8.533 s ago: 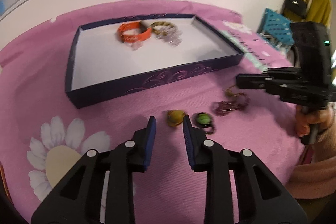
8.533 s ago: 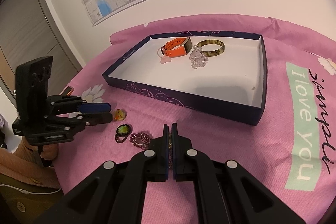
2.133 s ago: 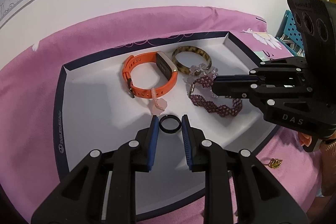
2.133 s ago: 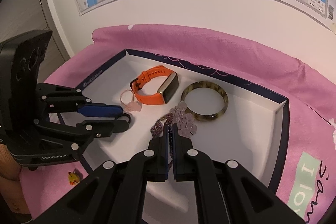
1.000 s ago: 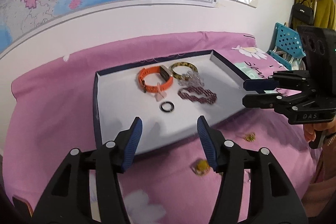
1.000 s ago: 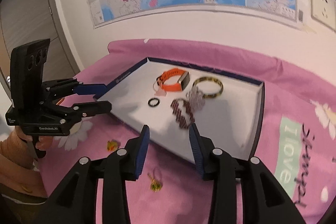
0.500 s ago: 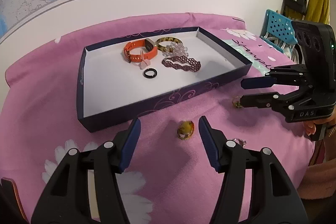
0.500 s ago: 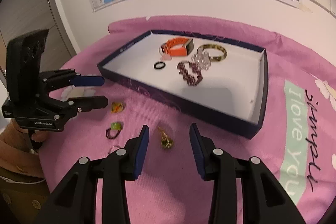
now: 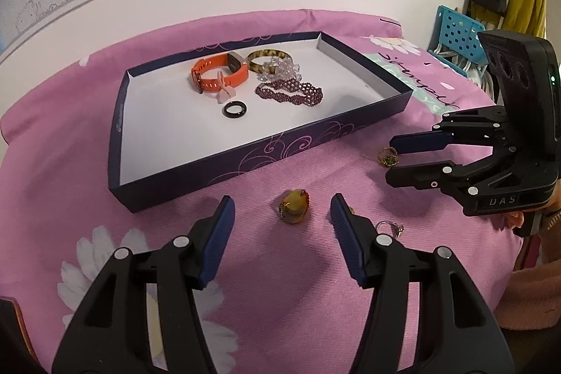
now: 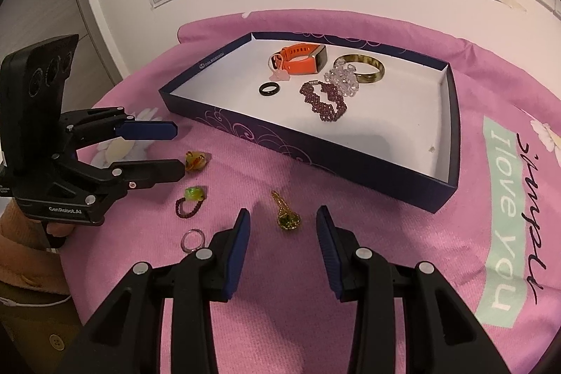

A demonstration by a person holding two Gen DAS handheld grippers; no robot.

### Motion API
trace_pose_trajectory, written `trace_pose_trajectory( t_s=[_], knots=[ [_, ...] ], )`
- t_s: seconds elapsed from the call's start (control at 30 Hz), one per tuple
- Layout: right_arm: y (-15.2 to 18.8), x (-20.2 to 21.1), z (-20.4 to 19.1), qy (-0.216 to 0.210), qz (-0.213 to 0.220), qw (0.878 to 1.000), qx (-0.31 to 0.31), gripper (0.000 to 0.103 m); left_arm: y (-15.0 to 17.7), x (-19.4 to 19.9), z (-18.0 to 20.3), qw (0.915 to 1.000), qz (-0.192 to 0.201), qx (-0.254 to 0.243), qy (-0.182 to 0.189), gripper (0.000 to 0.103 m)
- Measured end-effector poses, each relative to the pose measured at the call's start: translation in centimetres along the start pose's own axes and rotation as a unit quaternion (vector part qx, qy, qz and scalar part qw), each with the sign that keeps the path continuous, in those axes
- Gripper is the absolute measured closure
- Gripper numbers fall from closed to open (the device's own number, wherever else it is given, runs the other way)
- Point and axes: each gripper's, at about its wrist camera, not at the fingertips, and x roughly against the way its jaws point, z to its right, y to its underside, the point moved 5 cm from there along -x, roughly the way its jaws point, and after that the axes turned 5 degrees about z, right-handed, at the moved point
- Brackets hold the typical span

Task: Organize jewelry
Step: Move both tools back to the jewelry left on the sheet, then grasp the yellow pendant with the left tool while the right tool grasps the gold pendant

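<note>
Your left wrist view looked steeply down from close above the pink cloth (image 9: 280,286), your right wrist view likewise, both facing and sharing the jewelry tray (image 9: 245,160) (image 10: 350,160) ahead.

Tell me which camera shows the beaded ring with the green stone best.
The right wrist view: the beaded ring lies in the open on the pink cloth. In the left wrist view I cannot find it; that gripper's own fingers probably cover it.
</note>
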Motion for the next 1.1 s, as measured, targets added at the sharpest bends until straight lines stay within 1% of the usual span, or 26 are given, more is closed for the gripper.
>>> trace_pose_trajectory(
  t_s=[0.07, 0.13, 0.27, 0.47, 0.57, 0.6, 0.7, 0.77, 0.9, 1.1],
  knots=[
    [0.0, -0.1, 0.0, 0.001, -0.001, 1.0, 0.0, 0.066, 0.0, -0.2, -0.1, 1.0, -0.004, 0.004, 0.001, 0.049],
    [0.0, 0.0, -0.1, 0.003, -0.001, 1.0, 0.0, 0.066, 0.0, -0.4, -0.1, 0.9999, -0.008, 0.007, 0.005, 0.053],
    [-0.1, -0.1, -0.1, 0.003, -0.002, 1.0, 0.0, 0.066, 0.2, -0.8, 0.0, 0.9996, -0.019, 0.014, 0.017, 0.063],
    [0.0, 0.0, -0.2, 0.005, -0.002, 1.0, 0.002, 0.067, 0.3, -1.3, 0.3, 0.9991, -0.027, 0.02, 0.025, 0.065],
    [-0.1, 0.0, -0.2, 0.005, -0.003, 1.0, 0.001, 0.071, 0.3, -1.3, 0.2, 0.999, -0.028, 0.025, 0.026, 0.067],
    [-0.1, 0.0, -0.1, 0.006, -0.003, 1.0, 0.0, 0.074, 0.3, -1.4, 0.2, 0.999, -0.028, 0.025, 0.025, 0.068],
    [-0.1, 0.1, 0.1, 0.008, -0.002, 1.0, -0.007, 0.078, 0.3, -1.4, 0.2, 0.999, -0.029, 0.025, 0.023, 0.073],
    [-0.1, 0.0, 0.2, 0.009, -0.002, 1.0, -0.006, 0.079, 0.3, -1.4, 0.4, 0.9991, -0.03, 0.021, 0.023, 0.083],
    [-0.2, 0.0, 0.2, 0.011, -0.003, 1.0, -0.005, 0.086, 0.3, -1.5, 0.7, 0.9991, -0.031, 0.014, 0.024, 0.083],
    [-0.3, 0.0, 0.4, 0.013, -0.004, 1.0, -0.008, 0.091, 0.2, -1.5, 0.6, 0.9989, -0.031, 0.02, 0.027, 0.083]
  ],
)
